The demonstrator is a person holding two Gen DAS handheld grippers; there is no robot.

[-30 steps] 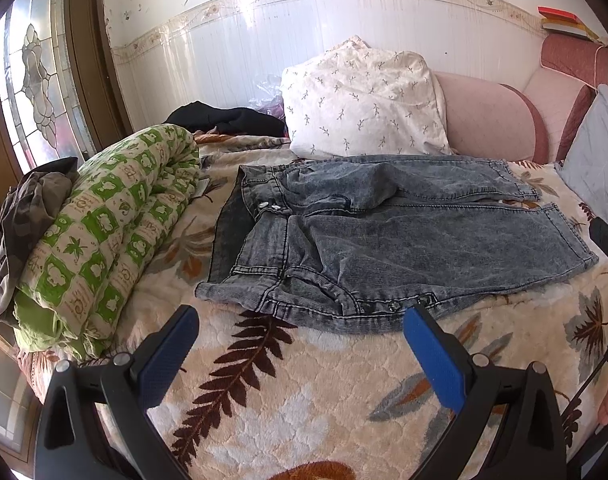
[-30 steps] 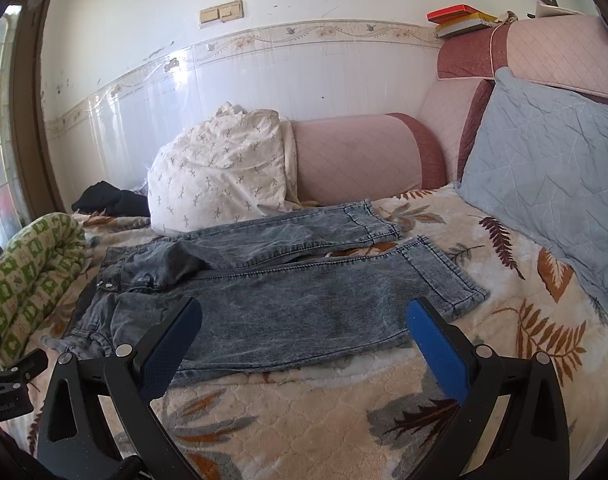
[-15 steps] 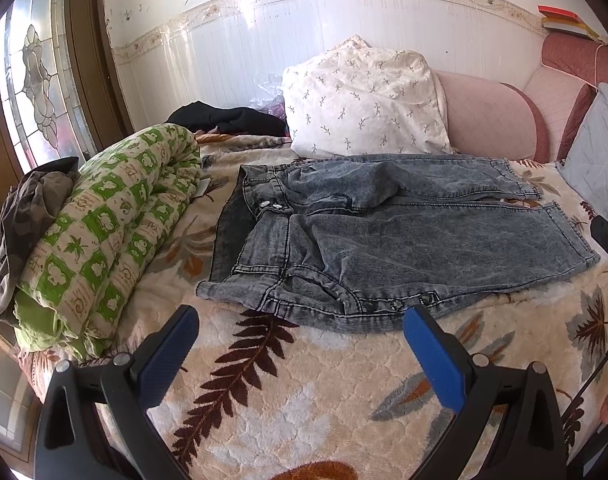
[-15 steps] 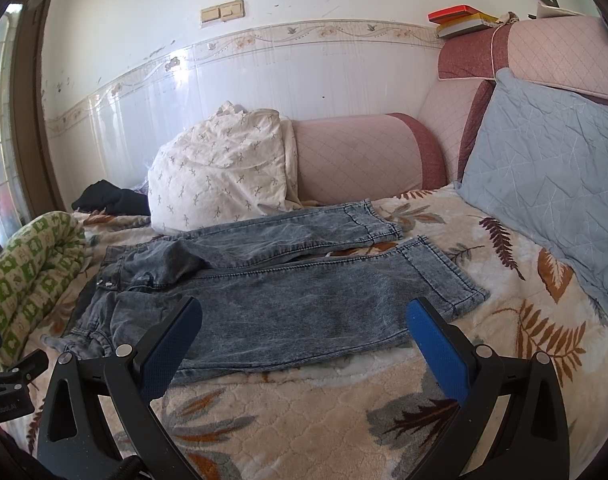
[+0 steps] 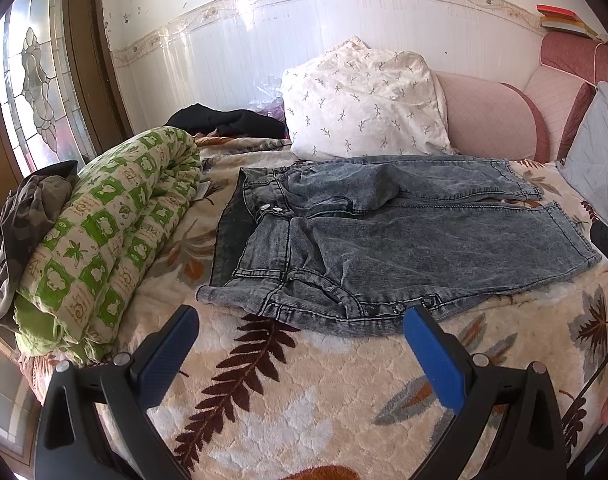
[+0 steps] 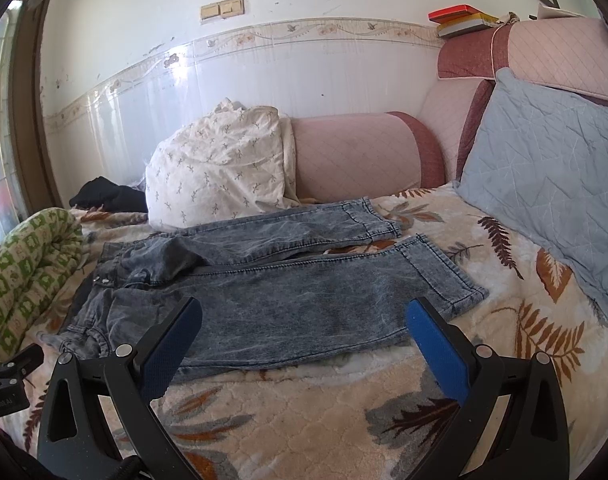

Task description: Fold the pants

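Grey washed jeans (image 5: 388, 240) lie spread flat on the leaf-patterned bed cover, waist to the left, both legs pointing right, slightly apart. They also show in the right wrist view (image 6: 288, 292). My left gripper (image 5: 302, 354) is open and empty, hovering just in front of the waistband's near edge. My right gripper (image 6: 304, 344) is open and empty, above the near leg's front edge. The left gripper's body shows at the right wrist view's left edge.
A rolled green-patterned quilt (image 5: 104, 236) lies left of the jeans. A white pillow (image 5: 364, 100) and pink headboard cushion (image 6: 352, 160) stand behind. A blue-grey pillow (image 6: 544, 184) leans at the right. Dark clothes (image 5: 228, 120) sit at the back left.
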